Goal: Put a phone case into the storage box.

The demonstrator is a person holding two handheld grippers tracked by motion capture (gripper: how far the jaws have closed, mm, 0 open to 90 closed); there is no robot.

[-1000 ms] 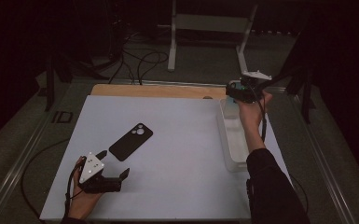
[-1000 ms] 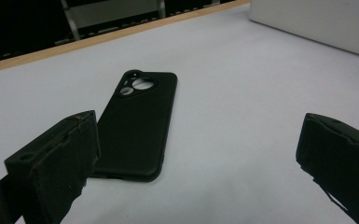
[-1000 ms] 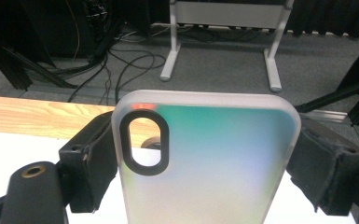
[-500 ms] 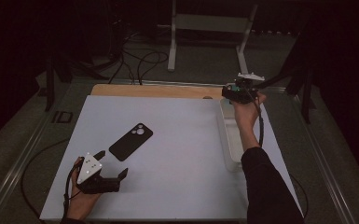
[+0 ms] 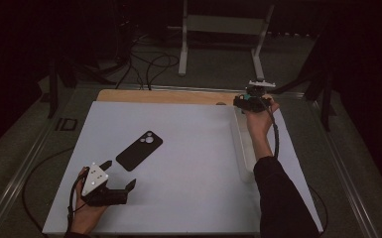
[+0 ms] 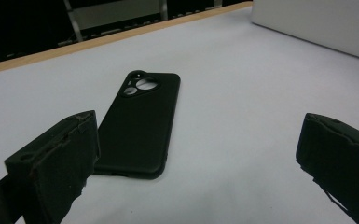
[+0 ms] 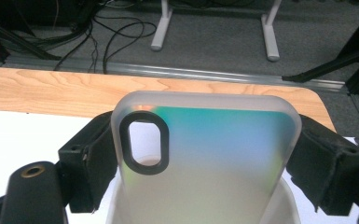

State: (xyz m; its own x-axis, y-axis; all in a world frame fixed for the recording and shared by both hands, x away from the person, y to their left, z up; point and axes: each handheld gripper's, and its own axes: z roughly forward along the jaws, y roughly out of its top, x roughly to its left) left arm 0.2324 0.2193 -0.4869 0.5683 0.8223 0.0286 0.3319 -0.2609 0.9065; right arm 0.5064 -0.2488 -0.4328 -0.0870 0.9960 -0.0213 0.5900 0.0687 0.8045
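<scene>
- We see a white counter [image 5: 188, 144] with a wooden edge strip [image 5: 163, 96] at 12 o'clock.
- We see dark cables [image 5: 149, 64] at 11 o'clock, a white stand [image 5: 223, 29] at 12.

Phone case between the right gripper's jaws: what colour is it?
Frosted translucent phone case with a teal-blue sheen, best in the right gripper view.

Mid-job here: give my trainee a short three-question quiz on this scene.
1. True or false: the right hand-held gripper is shut on the translucent case.
2. The black case lies: A) in the clear bin, B) flat on the white mat, C) between the left hand-held gripper's jaws.
3. Which side of the black case faces up?

Key: 1 true; 2 B; 3 its back, with the camera cutout.
</scene>
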